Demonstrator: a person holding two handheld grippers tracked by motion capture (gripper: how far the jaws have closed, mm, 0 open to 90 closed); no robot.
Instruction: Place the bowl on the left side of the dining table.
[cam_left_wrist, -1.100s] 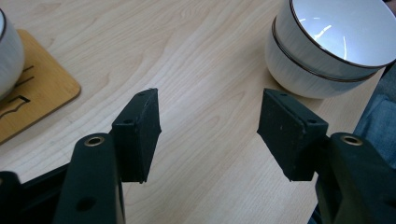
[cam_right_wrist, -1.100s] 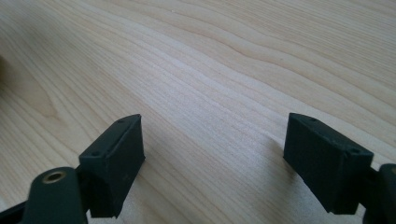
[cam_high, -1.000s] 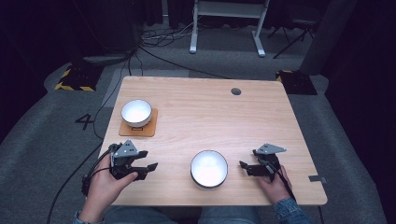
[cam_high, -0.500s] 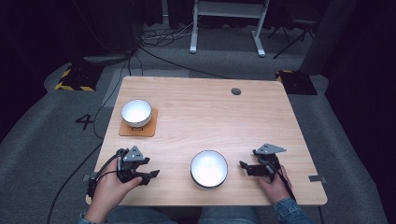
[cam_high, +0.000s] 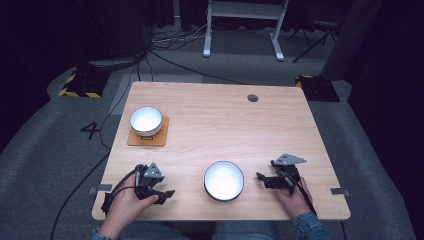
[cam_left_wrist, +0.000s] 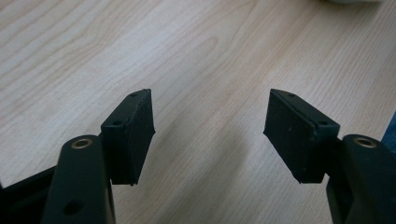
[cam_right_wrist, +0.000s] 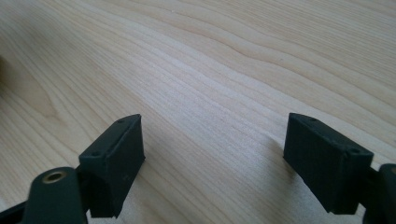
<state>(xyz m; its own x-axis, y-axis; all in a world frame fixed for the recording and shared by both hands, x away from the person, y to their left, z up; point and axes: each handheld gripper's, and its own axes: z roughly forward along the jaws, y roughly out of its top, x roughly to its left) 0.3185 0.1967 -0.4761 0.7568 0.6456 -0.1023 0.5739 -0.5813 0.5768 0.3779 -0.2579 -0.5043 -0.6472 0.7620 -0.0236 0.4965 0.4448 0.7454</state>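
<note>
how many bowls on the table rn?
2. One white bowl sits on the brown coaster at the table's far left; the other bowl sits bare on the wood near the front edge, between both grippers. None looks hidden.

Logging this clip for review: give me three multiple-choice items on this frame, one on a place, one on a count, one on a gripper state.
1. The brown coaster lies where on the table?
A. far left
B. far right
C. near middle

2. How many white bowls?
A. one
B. two
C. three

3. The left gripper is:
A. shut on a bowl
B. open, holding nothing
C. shut, holding nothing

Answers: 1 A, it sits under the far-left bowl. 2 B, that one plus the near bowl. 3 B, bare wood shows between its spread jaws.
</note>
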